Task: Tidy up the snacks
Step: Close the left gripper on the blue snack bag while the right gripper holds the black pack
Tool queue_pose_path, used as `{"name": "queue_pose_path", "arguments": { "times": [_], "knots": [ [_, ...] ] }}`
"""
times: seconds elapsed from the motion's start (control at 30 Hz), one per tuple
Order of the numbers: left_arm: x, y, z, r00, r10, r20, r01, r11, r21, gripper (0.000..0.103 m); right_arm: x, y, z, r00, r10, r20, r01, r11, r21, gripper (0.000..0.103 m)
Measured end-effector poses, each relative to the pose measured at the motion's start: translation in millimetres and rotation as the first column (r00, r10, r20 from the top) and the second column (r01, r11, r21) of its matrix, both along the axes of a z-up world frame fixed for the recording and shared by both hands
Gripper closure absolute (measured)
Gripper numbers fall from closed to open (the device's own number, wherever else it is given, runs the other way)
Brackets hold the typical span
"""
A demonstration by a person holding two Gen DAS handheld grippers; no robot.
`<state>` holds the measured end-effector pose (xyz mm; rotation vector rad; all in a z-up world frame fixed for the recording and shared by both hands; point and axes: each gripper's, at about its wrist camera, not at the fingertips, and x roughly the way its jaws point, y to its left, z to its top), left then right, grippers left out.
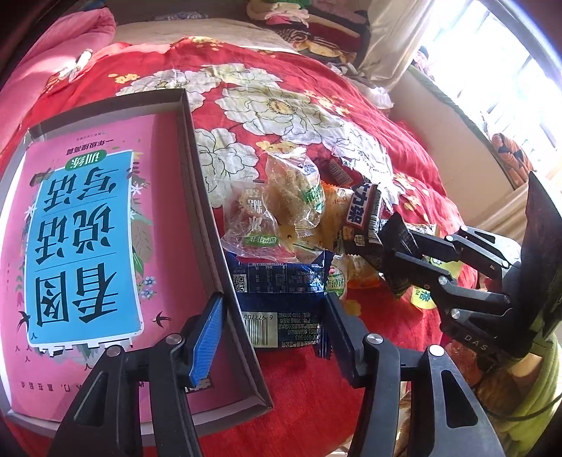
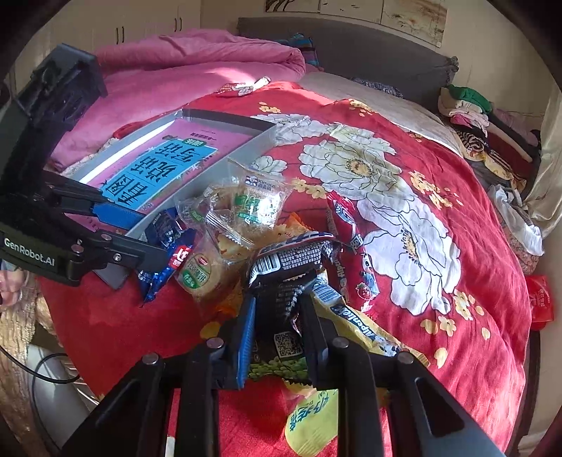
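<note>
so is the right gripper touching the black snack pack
Touching. The right wrist view shows the right gripper shut on the black pack, both pads pressed against its sides.

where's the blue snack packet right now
In the left wrist view the blue snack packet lies on the red bedspread, beside the grey box, between the left hand-held gripper's fingers.

A bed fills the room, spread with a red floral quilt (image 2: 404,197). A pink duvet (image 2: 196,70) lies bunched toward the grey upholstered headboard (image 2: 368,49). Folded clothes (image 2: 470,105) are heaped along the far side of the bed. White cupboard doors (image 2: 140,24) stand behind the duvet. Strong daylight pours through a window (image 1: 520,70), beside a pale curtain (image 1: 397,38).
</note>
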<state>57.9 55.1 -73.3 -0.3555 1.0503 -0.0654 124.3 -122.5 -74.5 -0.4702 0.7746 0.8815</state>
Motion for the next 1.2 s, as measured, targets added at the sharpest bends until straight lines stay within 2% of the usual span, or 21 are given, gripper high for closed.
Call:
{"name": "queue_pose_path", "arguments": {
  "times": [0.2,0.27,0.43,0.6,0.77,0.83,0.97,1.07,1.2],
  "knots": [
    [-8,5,9,1.000,0.006,0.025,-0.005,0.999,-0.036,0.052,5,-19,19,0.997,-0.057,-0.047,0.063,0.990,0.129,0.079],
    [-9,6,10,1.000,0.013,0.028,-0.012,0.999,-0.033,0.058,3,-21,23,0.997,-0.058,-0.048,0.065,0.986,0.151,0.080],
    [-7,6,9,1.000,0.015,0.020,-0.014,1.000,-0.026,0.060,1,-14,18,0.998,-0.060,-0.035,0.063,0.992,0.105,0.080],
    [-6,3,12,1.000,0.010,0.020,-0.010,1.000,-0.014,0.056,1,-16,18,0.997,-0.061,-0.038,0.065,0.992,0.112,0.080],
    [-6,-5,26,0.996,-0.042,0.073,0.046,0.998,-0.047,0.052,3,-18,16,0.996,-0.070,-0.050,0.075,0.991,0.112,0.080],
    [-2,-17,30,0.994,-0.079,0.072,0.080,0.997,-0.003,0.045,5,-18,15,0.996,-0.071,-0.058,0.077,0.991,0.110,0.080],
    [7,-33,19,0.996,-0.085,0.002,0.084,0.990,0.111,0.043,8,-19,13,0.995,-0.071,-0.073,0.079,0.990,0.116,0.080],
    [12,-38,6,0.995,-0.081,-0.058,0.088,0.986,0.144,0.042,9,-18,11,0.994,-0.070,-0.079,0.079,0.991,0.112,0.080],
    [17,-46,1,0.994,-0.075,-0.080,0.092,0.970,0.224,0.041,10,-16,8,0.994,-0.072,-0.082,0.080,0.992,0.101,0.080]
  ]
}}
